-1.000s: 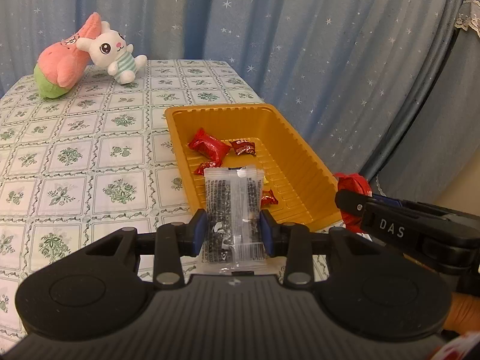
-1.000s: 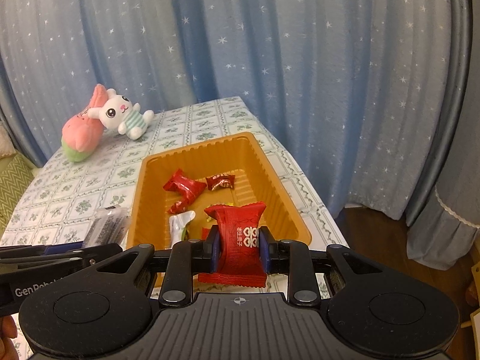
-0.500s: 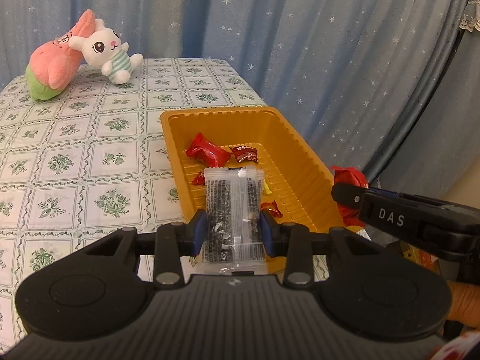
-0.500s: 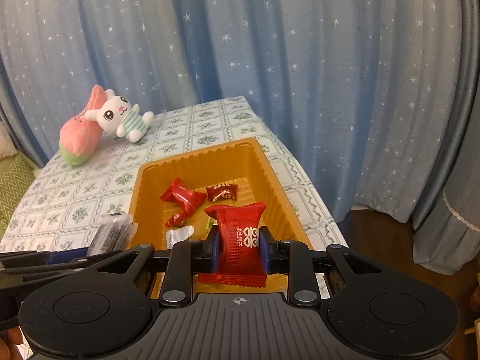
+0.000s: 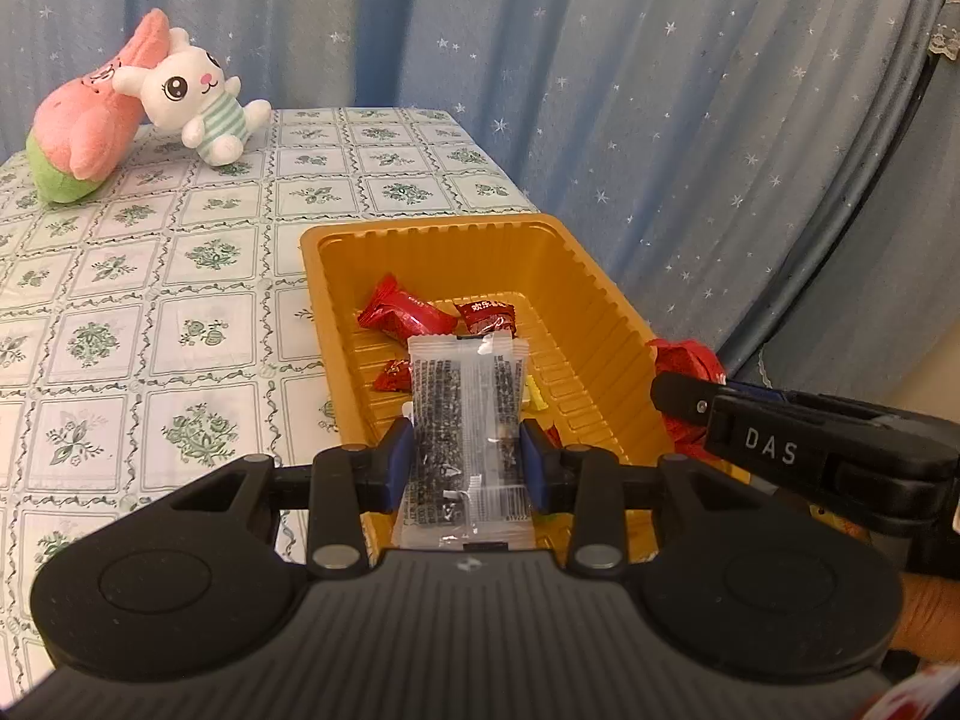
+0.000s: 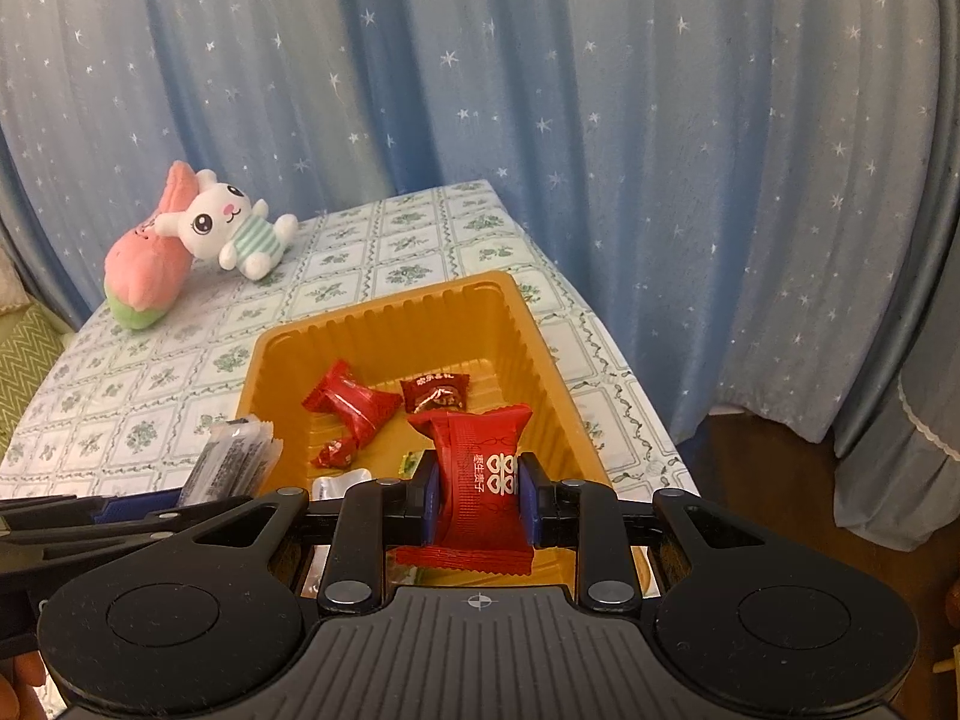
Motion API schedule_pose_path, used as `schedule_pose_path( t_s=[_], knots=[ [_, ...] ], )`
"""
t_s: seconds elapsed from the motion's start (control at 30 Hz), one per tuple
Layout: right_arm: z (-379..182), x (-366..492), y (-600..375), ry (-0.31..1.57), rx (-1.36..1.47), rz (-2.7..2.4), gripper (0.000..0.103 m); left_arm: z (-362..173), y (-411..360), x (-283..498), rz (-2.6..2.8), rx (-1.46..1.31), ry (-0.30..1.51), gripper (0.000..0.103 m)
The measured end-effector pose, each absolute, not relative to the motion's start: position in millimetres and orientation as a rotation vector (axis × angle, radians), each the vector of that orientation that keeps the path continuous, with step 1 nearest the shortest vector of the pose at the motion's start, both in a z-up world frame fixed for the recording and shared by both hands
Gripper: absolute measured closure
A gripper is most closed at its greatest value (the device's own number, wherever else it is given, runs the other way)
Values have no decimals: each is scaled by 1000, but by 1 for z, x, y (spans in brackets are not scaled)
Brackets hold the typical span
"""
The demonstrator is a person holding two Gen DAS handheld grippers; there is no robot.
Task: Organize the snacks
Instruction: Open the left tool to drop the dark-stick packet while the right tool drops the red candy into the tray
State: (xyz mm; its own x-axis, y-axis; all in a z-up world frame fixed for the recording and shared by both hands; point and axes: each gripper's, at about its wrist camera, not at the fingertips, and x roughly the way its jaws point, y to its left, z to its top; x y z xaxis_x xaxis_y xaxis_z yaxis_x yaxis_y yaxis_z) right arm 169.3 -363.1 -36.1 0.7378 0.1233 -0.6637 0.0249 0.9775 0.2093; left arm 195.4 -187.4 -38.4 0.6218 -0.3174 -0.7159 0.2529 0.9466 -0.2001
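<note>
A tabletop under a white cloth with green floral squares stands against 1 blue, star-dotted curtain. Near its right edge sits 1 orange plastic tray with ribbed walls. At the far left corner lie 2 plush toys: a pink-and-green one and a white rabbit in a striped shirt leaning on it.

The left tongs are clamped on 1 clear sachet of dark printed filling, held upright over the tray's near end. The right tongs are clamped on 1 red pillow-shaped sweet with white characters, also over the near end.

Inside the tray lie 3 smaller red wrapped sweets, plus 1 pale wrapper and a small green-yellow piece.
</note>
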Motion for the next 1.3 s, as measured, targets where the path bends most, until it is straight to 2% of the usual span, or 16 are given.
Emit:
schedule_pose_path(
  t_s=[0.67, 0.7, 0.73, 0.77, 0.8, 1.3],
  knots=[
    [-41, 189, -371, 748, 221, 49, 76, -47, -197, 226, -345, -104, 856, 68],
    [-41, 189, -372, 748, 222, 49, 76, -47, -196, 226, -355, -118, 849, 66],
    [-41, 189, -372, 747, 224, 48, 76, -47, -194, 227, -364, -132, 845, 57],
    [-41, 189, -371, 746, 225, 46, 76, -47, -193, 227, -363, -139, 843, 52],
    [-41, 189, -372, 746, 227, 45, 76, -47, -192, 226, -359, -138, 840, 50],
    [-35, 185, -364, 753, 241, 80, 76, -47, -174, 205, -288, -64, 839, 50]
  ],
)
